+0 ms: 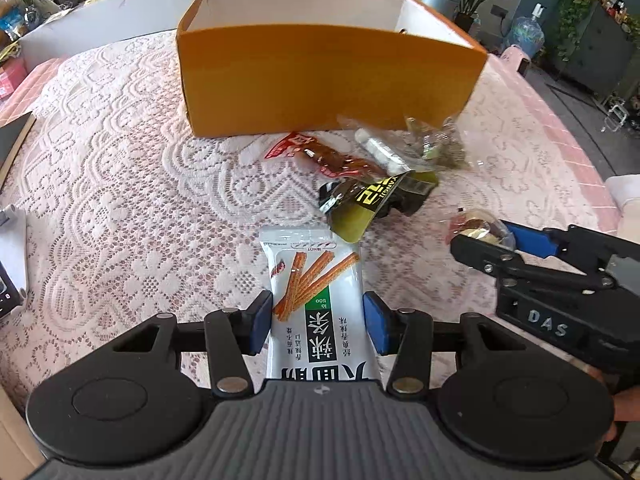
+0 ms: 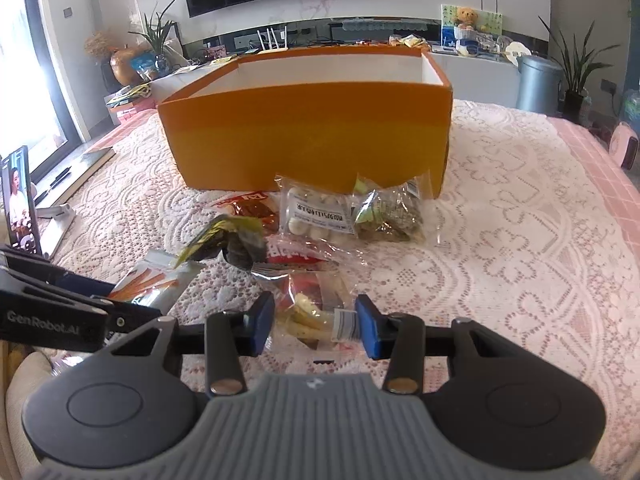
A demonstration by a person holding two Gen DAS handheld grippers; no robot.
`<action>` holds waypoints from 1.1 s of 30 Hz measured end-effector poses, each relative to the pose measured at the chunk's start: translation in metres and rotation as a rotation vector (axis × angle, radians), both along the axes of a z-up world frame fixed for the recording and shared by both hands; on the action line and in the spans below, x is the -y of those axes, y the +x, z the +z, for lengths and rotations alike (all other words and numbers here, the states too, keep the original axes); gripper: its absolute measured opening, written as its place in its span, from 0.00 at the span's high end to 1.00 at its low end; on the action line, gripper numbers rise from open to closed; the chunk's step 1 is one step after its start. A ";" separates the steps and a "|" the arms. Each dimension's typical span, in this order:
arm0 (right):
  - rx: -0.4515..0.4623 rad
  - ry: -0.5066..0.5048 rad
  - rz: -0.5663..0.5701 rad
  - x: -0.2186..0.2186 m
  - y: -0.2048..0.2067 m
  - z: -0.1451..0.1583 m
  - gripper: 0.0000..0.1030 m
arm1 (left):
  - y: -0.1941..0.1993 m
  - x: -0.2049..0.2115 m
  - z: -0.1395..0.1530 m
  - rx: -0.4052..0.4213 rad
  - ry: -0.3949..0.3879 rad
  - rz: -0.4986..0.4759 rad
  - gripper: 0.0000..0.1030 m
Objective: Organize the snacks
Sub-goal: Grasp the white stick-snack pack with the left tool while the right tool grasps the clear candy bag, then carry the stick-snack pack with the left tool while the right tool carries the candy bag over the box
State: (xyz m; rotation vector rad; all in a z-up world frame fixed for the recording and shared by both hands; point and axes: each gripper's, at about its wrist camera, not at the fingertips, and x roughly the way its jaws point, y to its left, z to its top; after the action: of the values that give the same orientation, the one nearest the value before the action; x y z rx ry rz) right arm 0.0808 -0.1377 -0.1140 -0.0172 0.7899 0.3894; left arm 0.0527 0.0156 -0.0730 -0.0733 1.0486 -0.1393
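Both tools straddling packets, orange box waiting beyond the pile.

Lace-covered tabletop (image 2: 520, 240) carries an open orange box (image 2: 304, 136), nothing visible inside from here. Loose snack pile (image 2: 320, 216) lies just in front of its near wall. White spicy-strip packet (image 1: 316, 300) lies flat between the blue pads of the left tool (image 1: 318, 318); pads sit at its two long edges, jaws spread, packet not lifted. Right tool (image 2: 316, 320) likewise spread around a small clear packet of pale sticks (image 2: 316, 316), nearest of the pile. Judgement: close squarely across each packet's width, avoid pinching lace, lift clear above the box wall before carrying over. Slippery film may slide; grip mid-body, not the seam.
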 end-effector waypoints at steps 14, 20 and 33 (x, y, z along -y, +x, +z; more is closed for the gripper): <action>0.045 -0.036 -0.008 0.006 -0.022 0.025 0.59 | -0.030 0.006 0.044 0.099 -0.051 -0.034 0.47; 0.070 -0.035 -0.006 0.007 -0.031 0.038 0.59 | -0.038 0.004 0.062 0.163 -0.080 -0.039 0.47; 0.168 -0.008 -0.027 0.014 -0.021 0.089 0.58 | -0.013 0.001 0.104 0.292 -0.083 -0.042 0.47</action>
State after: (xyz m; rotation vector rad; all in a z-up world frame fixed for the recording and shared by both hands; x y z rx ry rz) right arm 0.0600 -0.1517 -0.0250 -0.0463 0.6257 0.3546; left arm 0.0398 0.0146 0.0310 -0.1024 0.7526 -0.2248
